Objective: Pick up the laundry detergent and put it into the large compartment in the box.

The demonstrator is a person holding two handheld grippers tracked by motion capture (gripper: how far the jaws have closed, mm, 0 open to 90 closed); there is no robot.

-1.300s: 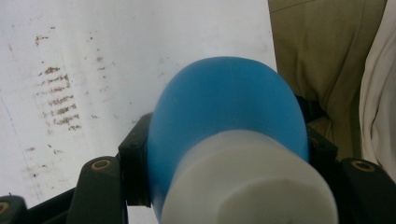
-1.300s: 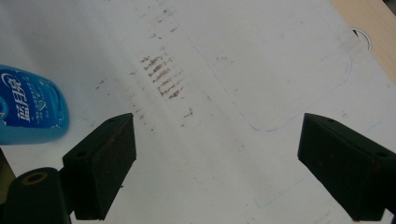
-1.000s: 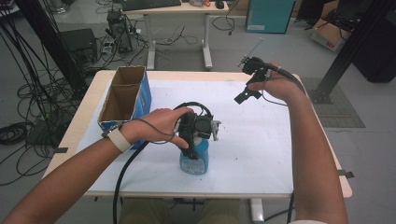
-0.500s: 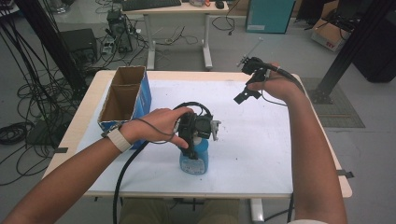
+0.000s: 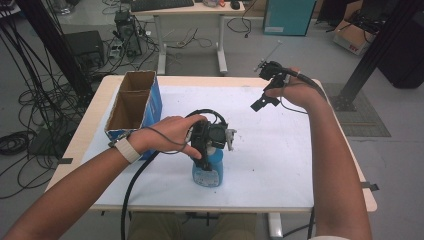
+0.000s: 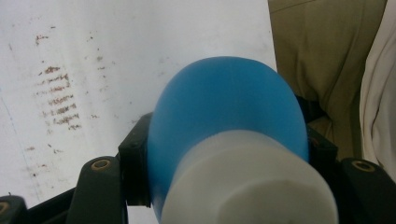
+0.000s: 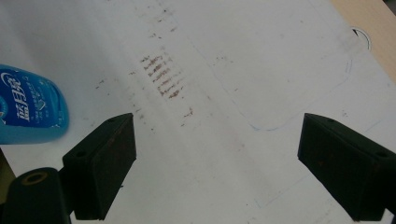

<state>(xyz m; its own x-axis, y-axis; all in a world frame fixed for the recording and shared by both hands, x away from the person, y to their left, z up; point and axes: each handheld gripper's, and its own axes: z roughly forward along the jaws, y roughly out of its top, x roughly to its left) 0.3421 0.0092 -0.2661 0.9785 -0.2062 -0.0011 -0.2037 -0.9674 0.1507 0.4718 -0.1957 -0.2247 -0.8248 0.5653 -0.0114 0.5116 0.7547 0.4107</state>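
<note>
Cables and a second desk crowd the floor behind the white tabletop [image 5: 300, 165], where an open cardboard box [image 5: 131, 102] stands at the left edge. Near the front centre, the left claw [image 5: 207, 150] comes down from above, forearm reaching in from the lower left, and is clamped on the upright blue bottle [image 5: 207, 172] just below its white cap [image 6: 247, 186]; that smooth rounded shoulder could slide out or tip if lifted askew. Far right, the right claw [image 5: 265, 97] hovers raised, jaws spread wide with nothing between, wrist bent downward.
</note>
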